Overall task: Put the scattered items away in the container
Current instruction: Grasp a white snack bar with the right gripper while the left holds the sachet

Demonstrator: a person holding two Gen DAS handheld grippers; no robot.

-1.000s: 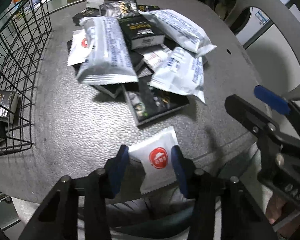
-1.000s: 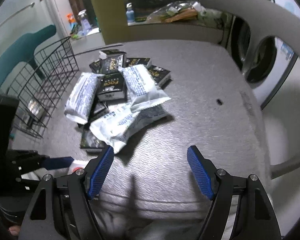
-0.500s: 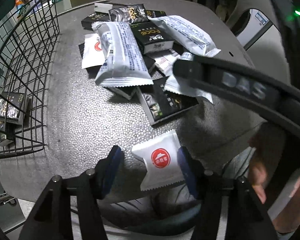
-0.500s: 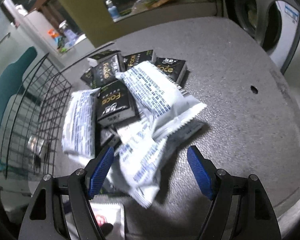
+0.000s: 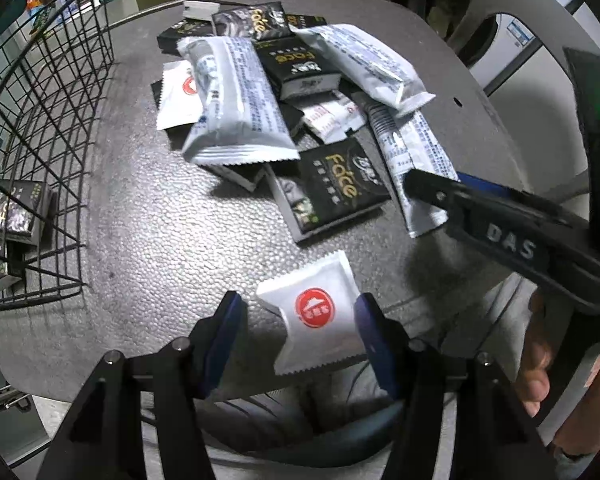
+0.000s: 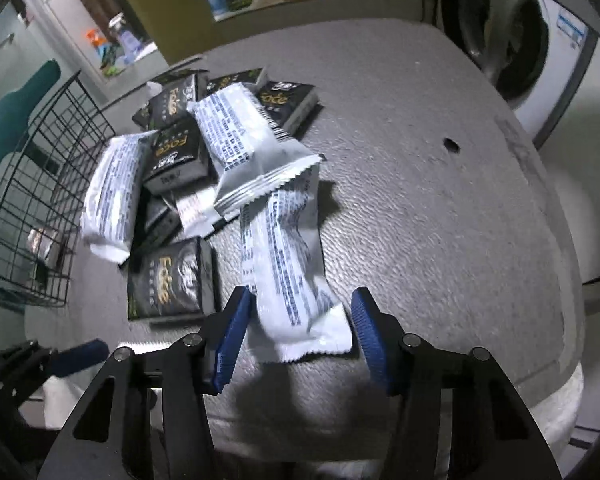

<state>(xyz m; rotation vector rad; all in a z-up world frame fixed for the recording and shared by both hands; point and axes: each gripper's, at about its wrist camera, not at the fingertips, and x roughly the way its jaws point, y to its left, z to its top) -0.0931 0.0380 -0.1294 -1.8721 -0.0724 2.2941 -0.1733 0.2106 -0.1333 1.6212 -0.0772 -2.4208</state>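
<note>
Left wrist view: both hand-held grippers over packets

Left hand-held gripper (image 5: 298, 322) has just spread; small white sachet (image 5: 315, 312) lies between its pads on the desk (image 5: 140, 220), left pad clear of it. Right hand-held gripper (image 6: 300, 334) has just been narrowing around a long white packet (image 6: 286, 264), not yet pinching. Wire basket (image 5: 40, 128) stands left, holding black boxes (image 5: 14, 210).

Two black hand-held grippers with blue pads

The left gripper (image 5: 298, 332) and the right gripper (image 6: 300, 338) are showing black angular finger arms, ribbed blue pads and silver screws. The right one is carrying raised letters "DAS", and a green light is glowing above them.
</note>
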